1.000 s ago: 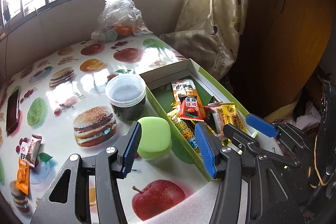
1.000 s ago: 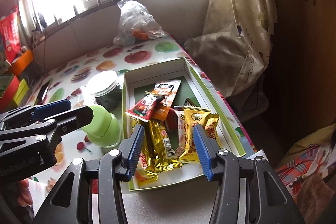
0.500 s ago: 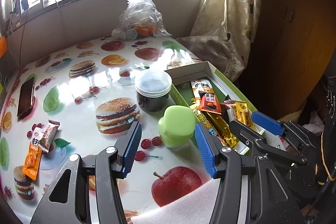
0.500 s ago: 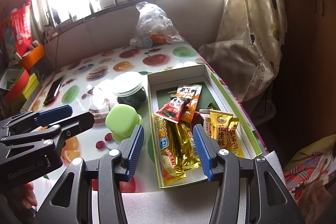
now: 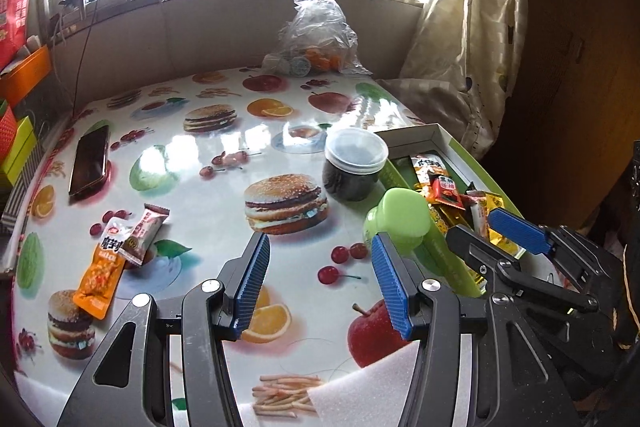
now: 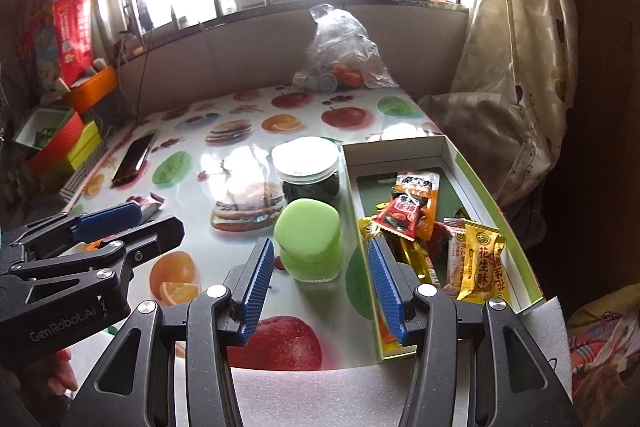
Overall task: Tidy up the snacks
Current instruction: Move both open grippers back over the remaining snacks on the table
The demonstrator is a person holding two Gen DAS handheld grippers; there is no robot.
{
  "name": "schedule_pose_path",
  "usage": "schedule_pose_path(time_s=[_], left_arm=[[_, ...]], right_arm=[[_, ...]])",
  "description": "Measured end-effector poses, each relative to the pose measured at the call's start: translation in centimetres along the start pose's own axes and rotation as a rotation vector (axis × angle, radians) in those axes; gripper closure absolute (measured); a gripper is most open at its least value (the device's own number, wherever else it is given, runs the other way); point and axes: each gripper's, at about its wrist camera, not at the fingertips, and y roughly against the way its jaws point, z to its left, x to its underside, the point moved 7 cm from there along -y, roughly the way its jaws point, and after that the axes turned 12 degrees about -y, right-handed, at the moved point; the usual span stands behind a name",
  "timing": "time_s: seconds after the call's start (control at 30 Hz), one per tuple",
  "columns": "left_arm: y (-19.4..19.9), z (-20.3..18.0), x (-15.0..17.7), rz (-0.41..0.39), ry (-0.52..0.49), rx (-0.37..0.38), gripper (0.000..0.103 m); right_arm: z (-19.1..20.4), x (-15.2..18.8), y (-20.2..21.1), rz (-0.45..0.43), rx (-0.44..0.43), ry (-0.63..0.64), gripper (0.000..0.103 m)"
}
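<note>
Overlapping snacks (image 6: 416, 215) half-hidden, box (image 6: 492, 183) corner cropped

We see a glossy white table (image 5: 224, 187) printed with burgers, apples, oranges and cherries. Our grippers are black with blue ribbed jaws. The box (image 6: 496, 203) is white with a green edge, its packets (image 6: 482, 263) red, orange and yellow. Beside it stands a lime-green container (image 6: 310, 239).

Black hand-held gripper (image 5: 320, 283), ribbed blue pads (image 5: 252, 281).
</note>
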Motion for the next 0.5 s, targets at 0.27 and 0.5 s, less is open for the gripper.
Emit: schedule_pose_path(time_s=[0.27, 0.5], left_arm=[[0.9, 3.6, 1.7, 0.009, 0.055, -0.053, 0.049], [1.1, 6.7, 3.4, 0.022, 0.1, -0.082, 0.049]], right_arm=[[3.3, 0.4, -1.0, 0.018, -0.035, 0.042, 0.054], [6.1, 1.1, -2.1, 0.046, -0.065, 0.085, 0.054]])
